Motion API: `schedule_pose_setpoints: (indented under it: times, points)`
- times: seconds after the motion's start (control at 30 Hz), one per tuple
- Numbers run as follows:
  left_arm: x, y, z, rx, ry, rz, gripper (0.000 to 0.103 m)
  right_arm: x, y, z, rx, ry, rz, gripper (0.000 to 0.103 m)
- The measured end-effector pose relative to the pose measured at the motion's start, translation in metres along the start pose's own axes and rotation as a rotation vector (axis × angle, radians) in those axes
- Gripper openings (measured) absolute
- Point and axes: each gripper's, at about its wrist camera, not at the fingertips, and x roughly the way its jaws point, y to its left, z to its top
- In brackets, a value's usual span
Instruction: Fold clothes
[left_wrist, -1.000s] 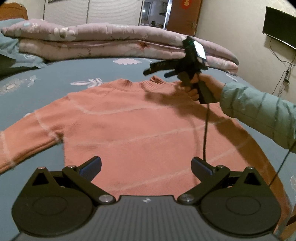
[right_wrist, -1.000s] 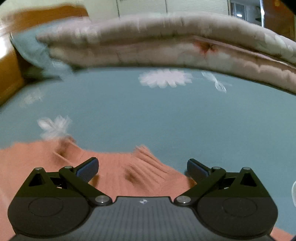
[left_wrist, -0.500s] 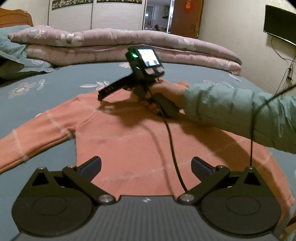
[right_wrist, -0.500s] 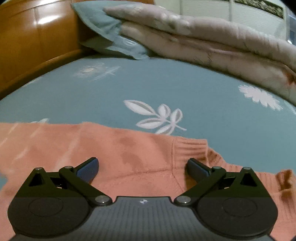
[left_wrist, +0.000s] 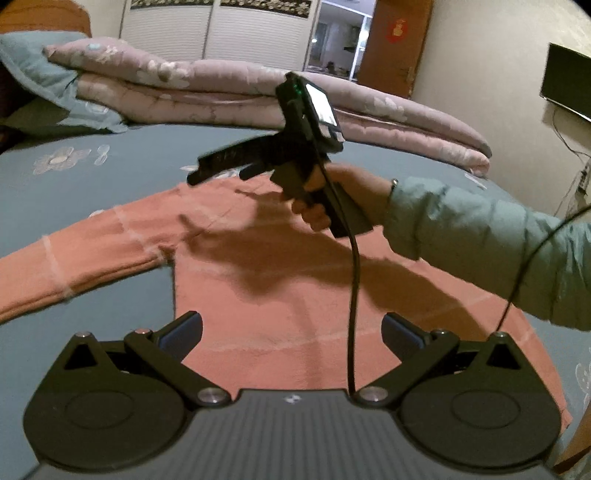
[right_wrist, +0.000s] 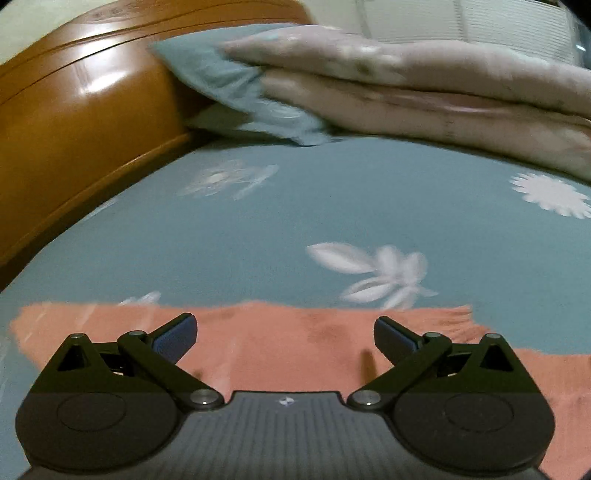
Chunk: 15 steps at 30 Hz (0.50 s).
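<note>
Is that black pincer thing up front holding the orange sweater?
No, the left gripper is open, both fingers apart above the flat orange sweater.
</note>
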Motion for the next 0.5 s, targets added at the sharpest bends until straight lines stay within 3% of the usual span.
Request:
schedule_pose_setpoints:
  times: [0.13,0.2,0.4,0.5]
  points:
    - [0.000,-0.001,-0.006,-0.006,0.008,-0.008,0.102,0.032,0.031,-0.018,-0.144,0.073,-0.066,0.103]
    - [-0.001,-0.001,-0.009,0.004,0.017,-0.008,0.102,0.045,0.040,-0.017,-0.184,0.056,-0.093,0.103]
    - [-0.008,0.006,-0.015,-0.004,0.032,-0.002,0.102,0.053,0.045,0.010,-0.125,0.078,-0.104,0.103]
    - [-0.015,0.014,-0.017,-0.031,0.012,-0.021,0.102,0.029,0.065,0.002,-0.137,0.020,-0.021,0.103]
